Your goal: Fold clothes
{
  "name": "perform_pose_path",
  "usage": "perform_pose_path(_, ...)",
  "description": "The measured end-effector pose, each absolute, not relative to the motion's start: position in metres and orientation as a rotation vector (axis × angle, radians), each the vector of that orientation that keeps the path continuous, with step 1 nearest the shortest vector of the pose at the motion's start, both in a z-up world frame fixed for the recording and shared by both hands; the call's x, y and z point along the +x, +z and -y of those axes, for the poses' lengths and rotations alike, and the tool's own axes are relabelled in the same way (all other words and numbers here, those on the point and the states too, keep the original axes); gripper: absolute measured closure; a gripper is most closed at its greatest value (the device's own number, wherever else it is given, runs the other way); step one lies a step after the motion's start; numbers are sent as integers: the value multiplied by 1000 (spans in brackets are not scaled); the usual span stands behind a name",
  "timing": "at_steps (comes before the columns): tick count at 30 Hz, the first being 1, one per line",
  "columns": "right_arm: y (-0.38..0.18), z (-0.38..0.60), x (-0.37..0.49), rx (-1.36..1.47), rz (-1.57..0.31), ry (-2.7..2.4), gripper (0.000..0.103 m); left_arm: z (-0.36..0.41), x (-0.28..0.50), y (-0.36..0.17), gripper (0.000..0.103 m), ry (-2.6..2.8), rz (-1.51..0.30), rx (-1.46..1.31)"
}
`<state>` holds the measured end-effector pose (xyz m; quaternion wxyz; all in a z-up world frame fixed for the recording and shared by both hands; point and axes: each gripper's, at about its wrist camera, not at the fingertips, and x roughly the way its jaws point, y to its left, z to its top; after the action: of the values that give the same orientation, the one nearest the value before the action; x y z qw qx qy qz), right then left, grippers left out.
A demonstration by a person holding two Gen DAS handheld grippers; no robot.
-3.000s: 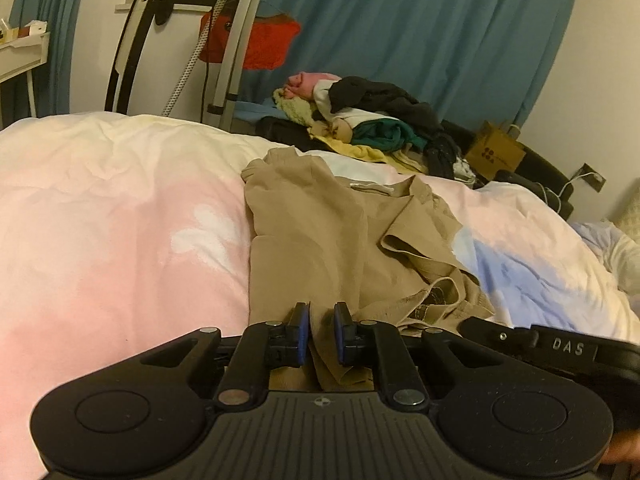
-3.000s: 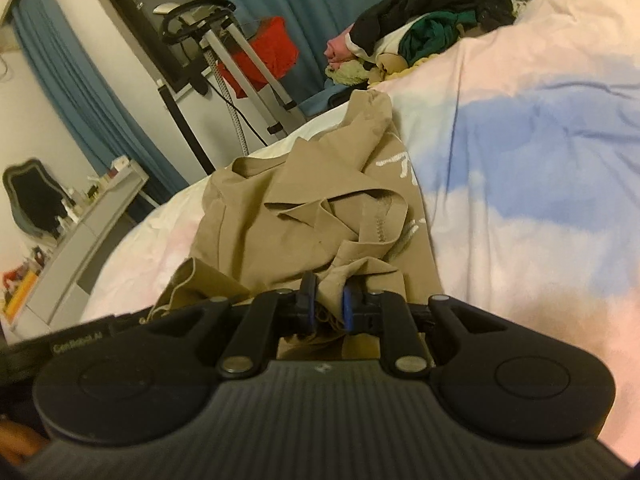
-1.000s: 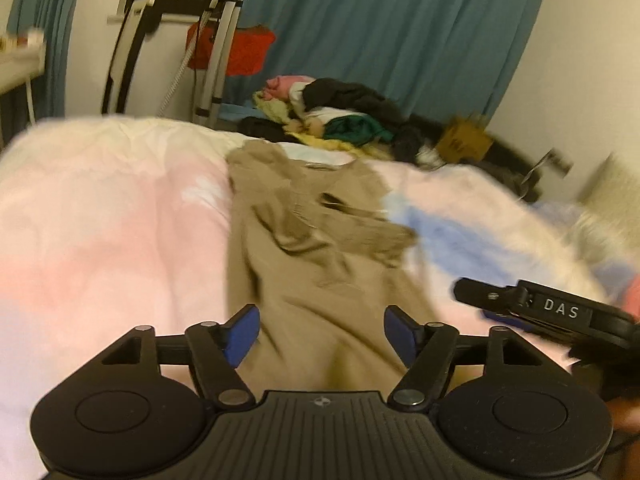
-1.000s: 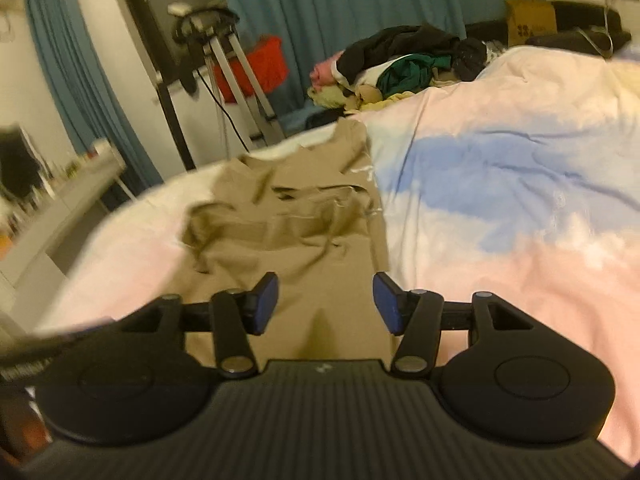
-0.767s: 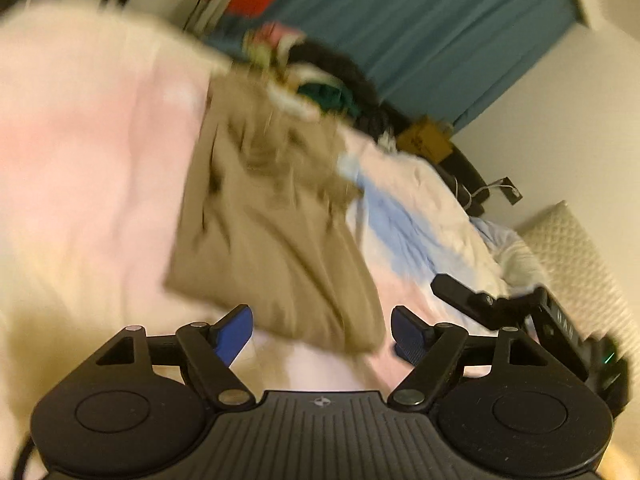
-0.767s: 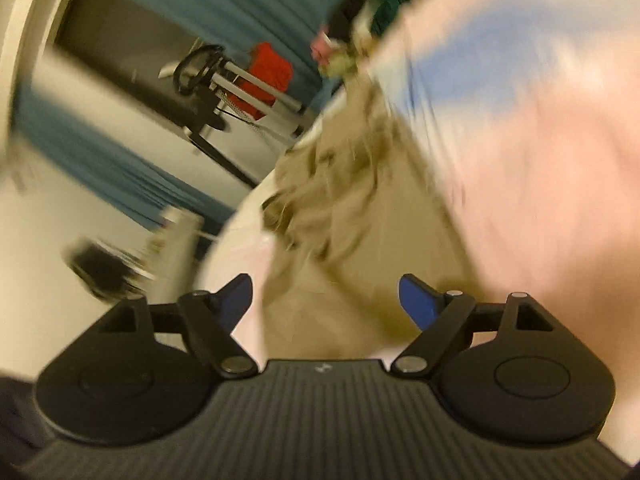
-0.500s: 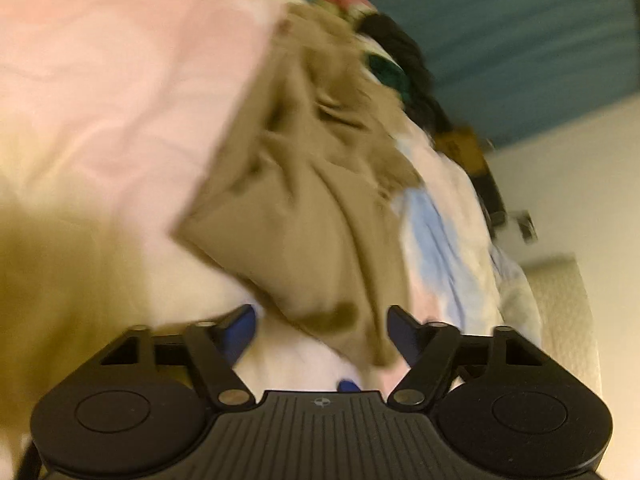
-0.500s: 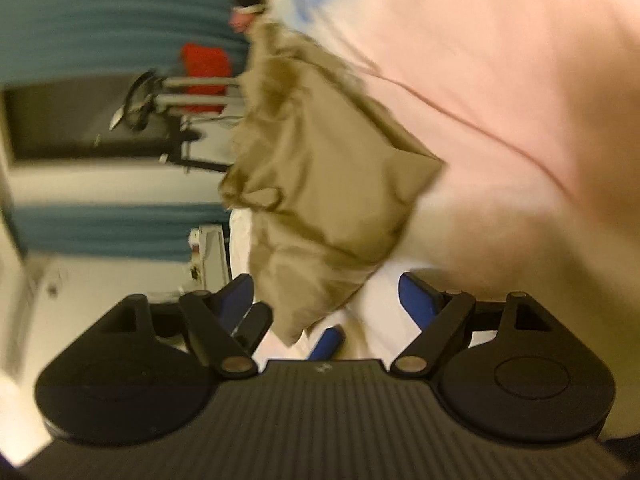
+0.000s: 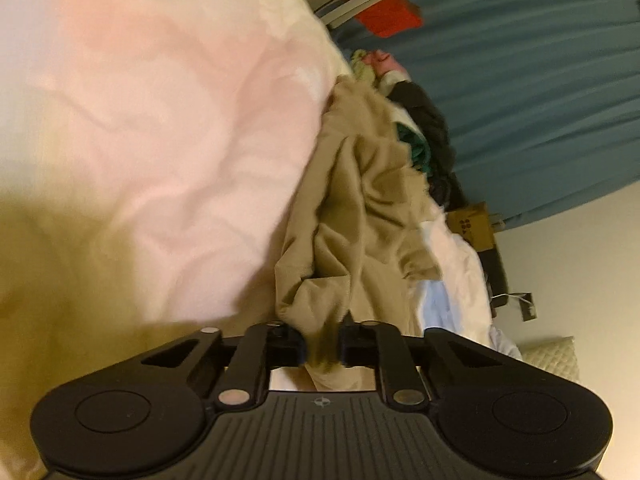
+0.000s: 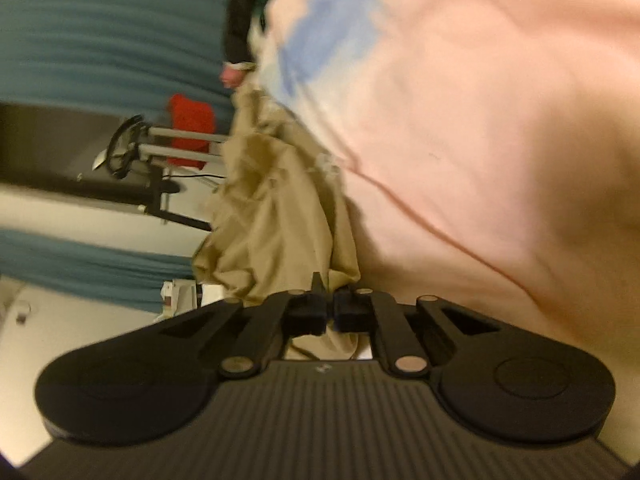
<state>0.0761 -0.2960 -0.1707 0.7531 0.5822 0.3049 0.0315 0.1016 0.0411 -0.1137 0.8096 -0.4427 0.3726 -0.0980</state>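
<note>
1. Left tongs (image 9: 322, 346) are pinching a near hem corner of the tan garment (image 9: 360, 208), jaws nearly together with cloth bunched between.
2. Right tongs (image 10: 328, 312) are clamping the other near corner, jaws almost shut on thin fabric.
3. Both are gripping near corners, likely for carrying that edge over into a fold.
4. Garment is lying crumpled along the duvet (image 9: 160, 120), stretching away.
5. Clothes pile (image 9: 424, 132) is sitting beyond it.

Tan garment (image 9: 360, 216) across a duvet (image 9: 180, 128) mottled pink, white and pale blue, teal curtain (image 9: 540, 80) behind, a red cloth (image 9: 384, 16) on the rack, black grippers.
</note>
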Motion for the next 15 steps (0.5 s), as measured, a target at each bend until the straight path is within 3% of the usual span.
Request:
perform_pose_path(9,-103,305,23,1178,-593,167,98,-48,81,-20,94,-346,-639,-905)
perform_pose_path(15,-58,312,-12,1115,-544,231,98,-38,16,16,94,-341,-652,-806)
